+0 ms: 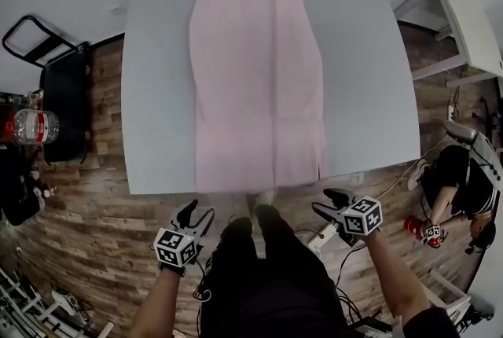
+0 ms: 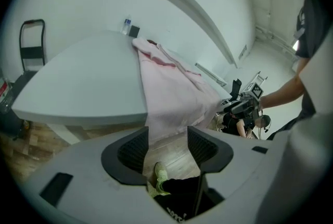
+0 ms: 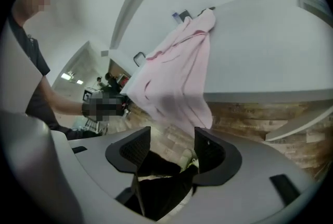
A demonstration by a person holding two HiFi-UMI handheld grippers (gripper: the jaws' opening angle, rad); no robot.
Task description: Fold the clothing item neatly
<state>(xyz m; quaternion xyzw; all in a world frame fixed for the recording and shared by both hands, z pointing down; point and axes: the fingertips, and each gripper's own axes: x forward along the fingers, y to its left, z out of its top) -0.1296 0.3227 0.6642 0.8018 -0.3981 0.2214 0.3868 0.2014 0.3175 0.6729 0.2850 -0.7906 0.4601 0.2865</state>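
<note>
A pale pink fabric garment [image 1: 259, 69] lies flat, lengthwise, down the middle of a light grey rectangular table [image 1: 157, 93], straps at the far end, hem draped over the near edge. The left gripper [image 1: 198, 211] hangs just off that edge nr the hem's left corner, jaws apart w/ nothing btwn them; its own view shows the left gripper [image 2: 166, 145] w/ only floor and a shoe in the gap, the cloth [image 2: 169, 87] lying beyond the tips. The right gripper [image 1: 326, 203] sits nr the hem's right corner, jaws likewise wide and empty, right gripper [image 3: 171, 147] short of the hanging cloth [image 3: 174, 77]. Both hover over brown wood-plank floor [image 1: 86, 234]. A second person [image 1: 460, 179] crouches at right.
</note>
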